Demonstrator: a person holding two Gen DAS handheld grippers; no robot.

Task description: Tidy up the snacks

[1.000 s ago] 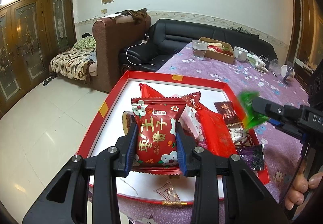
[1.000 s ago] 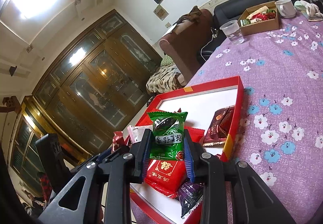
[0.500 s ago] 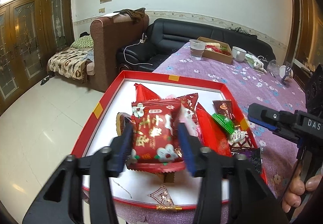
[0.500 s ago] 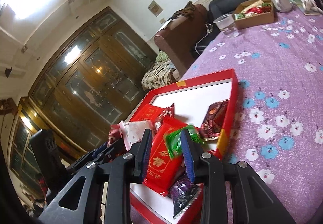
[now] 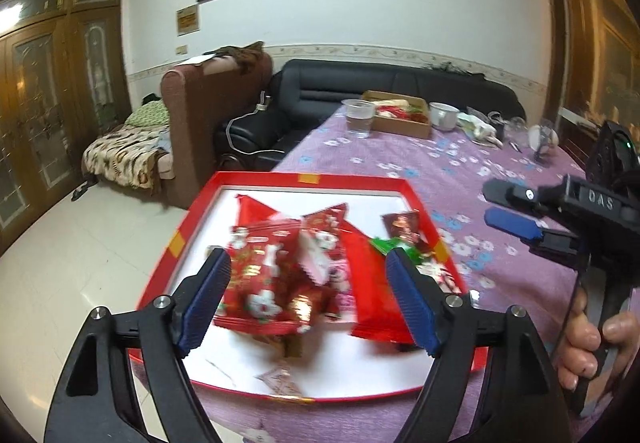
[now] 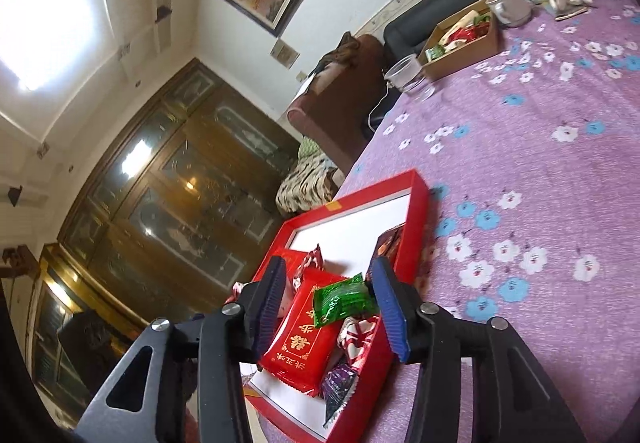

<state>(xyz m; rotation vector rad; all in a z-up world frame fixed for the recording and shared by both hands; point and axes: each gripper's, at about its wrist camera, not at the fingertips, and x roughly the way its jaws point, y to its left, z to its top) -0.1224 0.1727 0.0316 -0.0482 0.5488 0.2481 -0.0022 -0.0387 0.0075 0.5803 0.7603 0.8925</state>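
Both snack packets have reached the shallow red cardboard tray with a white floor (image 5: 416, 199), which sits at the near edge of the purple flowered counter (image 5: 460, 171), so the step in hand looks like a release and withdrawal. The left gripper (image 5: 308, 275) has just been opening; its blue ribbed fingers (image 5: 206, 293) stand wide apart, and the large red foil packet with white flowers (image 5: 264, 283) lies between them, low in the middle of the left wrist frame, with neither pad pressing on it. It is blurred, but it seems to rest on the heap of other wrappers, its long axis running roughly from the bottom of the frame toward the top, tilted a little to the left. The right gripper (image 6: 328, 291) has likewise just been opening; its fingers are parted, and the small green crinkled foil packet (image 6: 344, 301) lies between them, close to the right-hand one, though whether it touches that pad I cannot tell. It rests on a long red packet with gold characters (image 6: 308, 335), lower middle of the right wrist frame, its long axis lying across the frame, the right end slightly higher. To finish well, each gripper should probably back straight out along its own pointing line with the fingers kept spread, so no pad drags a wrapper. The green packet perches near the tray's right wall and could slide off the slick red one if nudged.
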